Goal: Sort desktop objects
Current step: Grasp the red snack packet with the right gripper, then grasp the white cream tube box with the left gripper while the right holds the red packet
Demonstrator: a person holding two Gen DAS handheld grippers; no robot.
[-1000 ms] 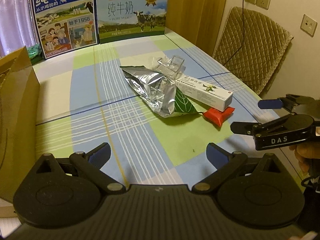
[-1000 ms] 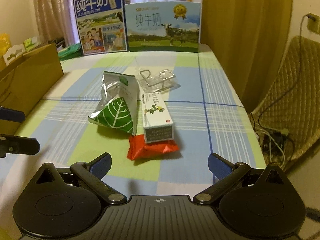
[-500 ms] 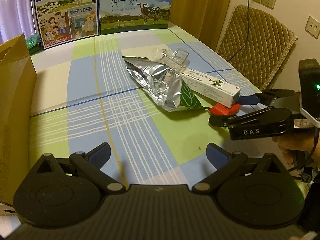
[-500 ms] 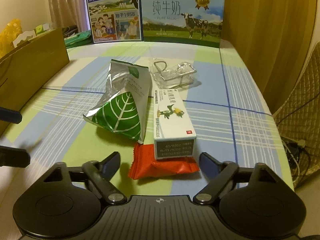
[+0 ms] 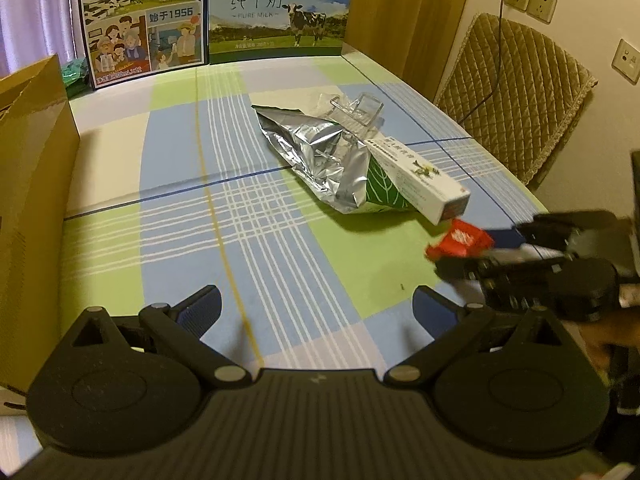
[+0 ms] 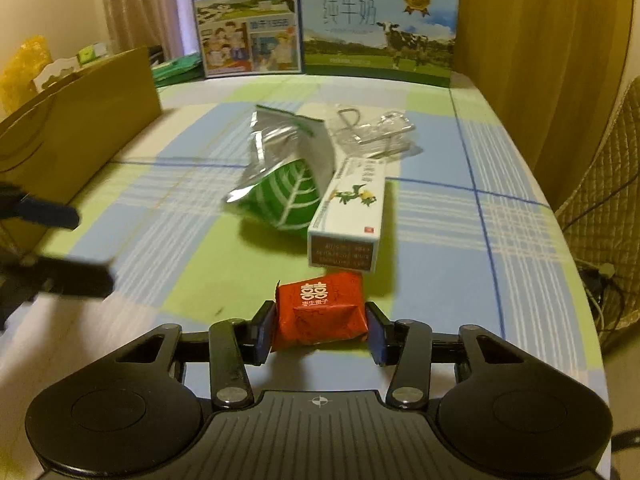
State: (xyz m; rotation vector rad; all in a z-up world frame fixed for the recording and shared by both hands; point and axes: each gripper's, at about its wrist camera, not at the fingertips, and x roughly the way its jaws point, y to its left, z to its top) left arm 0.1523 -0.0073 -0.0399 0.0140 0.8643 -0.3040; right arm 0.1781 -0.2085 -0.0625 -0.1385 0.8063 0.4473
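While the right gripper (image 6: 320,330) has its jaws clenched on the red packet (image 6: 320,312), holding it by its two short sides at the near edge of the pile, the job in hand looks like carrying that packet off to wherever it belongs (most likely the brown paper bag (image 5: 28,208) at the left, though nothing marks it as the target). To do it well, lift straight up first so the packet clears the white box (image 6: 348,216) just beyond it, which lies against the silver and green pouch (image 6: 284,176); a sideways drag could nudge both. Keep the squeeze steady, since the foil wrapper looks soft and slippery, and cross above the tabletop (image 5: 280,272) without sweeping into the left gripper (image 5: 316,304), whose jaws are spread wide and empty over the near part of the cloth. Whether the packet has already left the cloth is hard to judge; in the left wrist view it is blurred. The clear plastic thing (image 6: 372,132) behind the box is too transparent to identify, the bag's inside is hidden, and the person's hand shows only as a smear at the right edge.
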